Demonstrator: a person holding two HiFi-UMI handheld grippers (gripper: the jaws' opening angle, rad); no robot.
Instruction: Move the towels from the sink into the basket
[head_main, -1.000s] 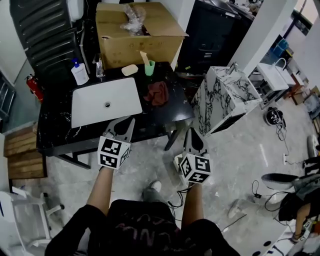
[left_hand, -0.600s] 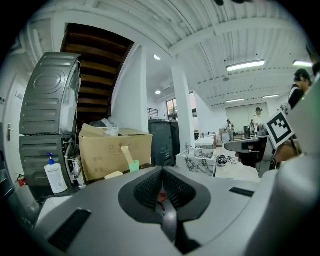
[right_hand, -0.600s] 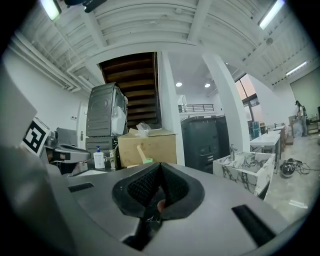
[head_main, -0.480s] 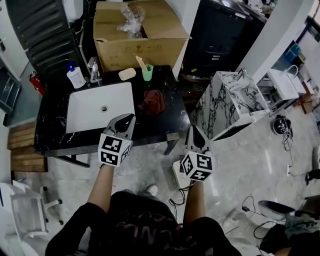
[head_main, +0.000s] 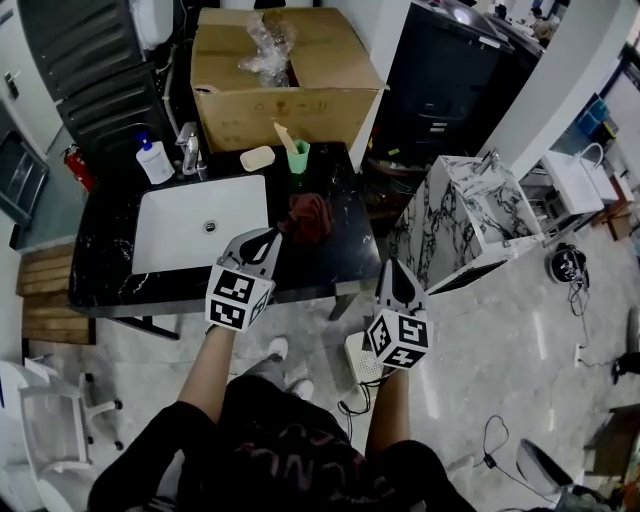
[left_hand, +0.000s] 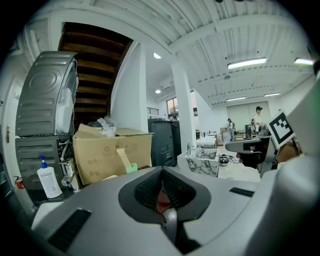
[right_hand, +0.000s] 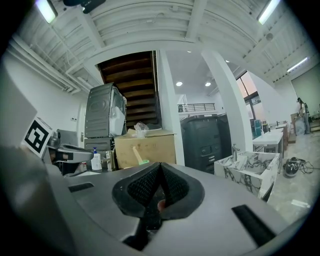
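A crumpled dark red towel (head_main: 308, 216) lies on the black counter (head_main: 330, 255), just right of the white sink (head_main: 200, 225), whose basin shows nothing inside. My left gripper (head_main: 268, 237) hovers over the counter's front part, its tip close to the towel's left edge, jaws shut and empty. In the left gripper view the left gripper (left_hand: 161, 172) points at the towel, a red sliver (left_hand: 162, 201) showing behind the shut pads. My right gripper (head_main: 393, 268) hangs off the counter's right front corner, shut and empty, as the right gripper view confirms (right_hand: 160, 167). No basket is in view.
A cardboard box (head_main: 285, 75) stands behind the counter. A green cup (head_main: 298, 158), a soap bar (head_main: 257, 158), a faucet (head_main: 188, 148) and a soap bottle (head_main: 153, 160) line the counter's back. A marble washstand (head_main: 465, 220) stands at the right, wooden steps (head_main: 45, 300) at the left.
Both grippers have moved forward toward the counter. The left gripper's tip has come from the counter's front edge to beside the red towel.
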